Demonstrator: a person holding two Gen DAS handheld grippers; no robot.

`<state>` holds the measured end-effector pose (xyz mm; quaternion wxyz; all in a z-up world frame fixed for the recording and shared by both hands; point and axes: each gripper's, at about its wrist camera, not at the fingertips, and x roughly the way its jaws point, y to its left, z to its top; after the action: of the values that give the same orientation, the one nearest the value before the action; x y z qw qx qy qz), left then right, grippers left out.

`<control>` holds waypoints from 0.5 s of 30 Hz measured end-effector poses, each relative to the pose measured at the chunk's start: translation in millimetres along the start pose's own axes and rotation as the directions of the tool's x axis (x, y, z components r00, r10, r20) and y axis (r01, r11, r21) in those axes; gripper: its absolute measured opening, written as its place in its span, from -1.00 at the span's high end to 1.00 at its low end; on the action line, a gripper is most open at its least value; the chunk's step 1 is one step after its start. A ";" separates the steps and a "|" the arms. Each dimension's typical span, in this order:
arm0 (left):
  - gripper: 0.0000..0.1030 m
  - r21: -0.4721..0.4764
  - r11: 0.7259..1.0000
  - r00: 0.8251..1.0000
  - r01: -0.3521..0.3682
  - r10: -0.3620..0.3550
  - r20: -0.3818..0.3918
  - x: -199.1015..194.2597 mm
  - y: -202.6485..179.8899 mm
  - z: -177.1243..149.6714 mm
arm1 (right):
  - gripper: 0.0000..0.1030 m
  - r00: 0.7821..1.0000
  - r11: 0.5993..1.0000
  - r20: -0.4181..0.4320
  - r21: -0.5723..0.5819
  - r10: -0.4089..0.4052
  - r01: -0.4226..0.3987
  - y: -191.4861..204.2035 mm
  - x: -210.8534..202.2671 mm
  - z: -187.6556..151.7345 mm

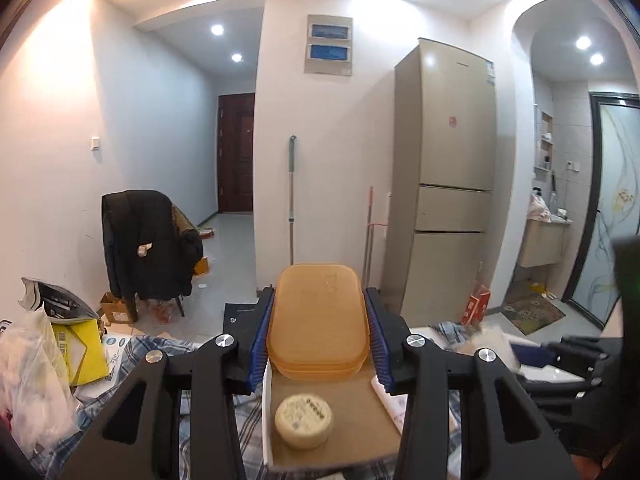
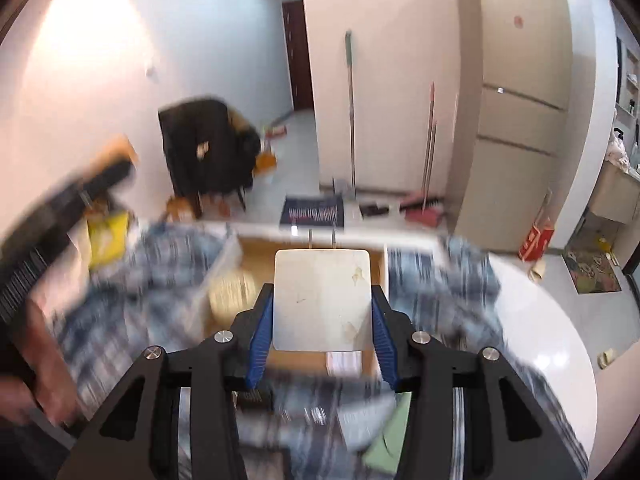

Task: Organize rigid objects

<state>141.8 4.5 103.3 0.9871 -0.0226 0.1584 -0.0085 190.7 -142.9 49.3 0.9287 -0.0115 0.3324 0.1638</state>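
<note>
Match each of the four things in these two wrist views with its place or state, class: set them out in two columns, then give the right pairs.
1 orange lid
2 white square plate
3 round tin
4 dark jacket

a draped over a chair
b lying in the cardboard box
c between the right gripper pads
d between the left gripper pads

Pairs: 1-d, 2-c, 3-b, 4-a

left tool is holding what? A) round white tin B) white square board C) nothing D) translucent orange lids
D: the left tool is clamped on the stacked orange lids; the round tin lies below in the cardboard box.
</note>
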 end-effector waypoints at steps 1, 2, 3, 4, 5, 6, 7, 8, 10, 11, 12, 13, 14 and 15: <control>0.13 -0.012 1.000 1.000 0.000 0.000 -0.005 5.6 0.0 4.0 | 0.15 1.000 1.000 0.019 0.016 0.009 -0.009 1.6 1.0 11.3; 0.13 -0.034 0.999 1.000 0.001 -0.001 -0.007 13.1 0.9 8.4 | 0.15 0.999 0.999 0.035 0.037 0.019 -0.020 2.4 3.4 21.3; 0.13 -0.068 0.998 1.000 0.005 -0.005 -0.002 21.5 3.6 12.0 | 0.15 0.999 0.998 0.047 0.062 0.026 -0.029 2.2 6.0 27.5; 0.13 -0.099 0.995 1.000 0.006 -0.007 -0.008 31.3 7.2 13.4 | 0.15 0.998 0.995 0.060 0.089 0.028 -0.033 2.2 9.8 32.2; 0.13 -0.118 0.993 0.999 0.000 -0.004 -0.033 40.4 10.7 13.0 | 0.15 0.998 0.993 0.067 0.118 0.023 -0.031 2.2 15.1 35.4; 0.13 -0.134 0.991 0.999 -0.004 -0.003 -0.053 47.4 15.6 11.1 | 0.15 0.998 0.991 0.064 0.133 0.017 -0.026 3.3 22.3 37.8; 0.13 -0.148 0.989 0.998 0.003 -0.012 -0.064 52.4 20.3 8.2 | 0.15 0.999 0.991 0.052 0.133 0.014 -0.021 4.9 30.2 39.4; 0.13 -0.153 0.988 0.997 0.019 -0.031 -0.077 59.6 27.2 1.3 | 0.15 0.999 0.991 0.034 0.131 0.012 -0.016 6.4 40.6 40.7; 0.13 -0.143 0.990 0.995 -0.001 -0.014 -0.101 70.8 36.0 -10.9 | 0.15 1.000 0.993 0.004 0.121 0.006 -0.006 5.8 56.8 40.1; 0.13 -0.143 0.990 0.994 -0.008 -0.007 -0.108 74.5 38.5 -14.8 | 0.15 1.000 0.994 -0.014 0.113 0.002 0.000 6.9 66.6 38.8; 0.13 -0.147 0.989 0.992 -0.014 -0.005 -0.126 82.4 43.6 -20.9 | 0.15 0.999 0.995 -0.033 0.104 0.000 0.003 8.3 78.3 36.4; 0.13 -0.159 0.987 0.988 -0.018 -0.007 -0.153 91.6 49.4 -26.6 | 0.15 0.999 0.995 -0.050 0.102 0.002 0.003 7.8 86.3 31.7; 0.13 -0.168 0.985 0.986 -0.021 -0.007 -0.168 94.1 51.6 -32.4 | 0.15 0.998 0.994 -0.068 0.106 0.008 -0.001 6.9 95.5 26.0; 0.13 -0.187 0.982 0.981 -0.029 -0.008 -0.195 101.2 56.2 -40.2 | 0.15 0.996 0.994 -0.088 0.112 0.018 -0.008 6.5 106.3 20.6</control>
<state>225.9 56.5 30.8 0.9603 -0.1144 0.2544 0.0095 278.4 -102.6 -0.1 0.9111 0.0350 0.3822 0.1503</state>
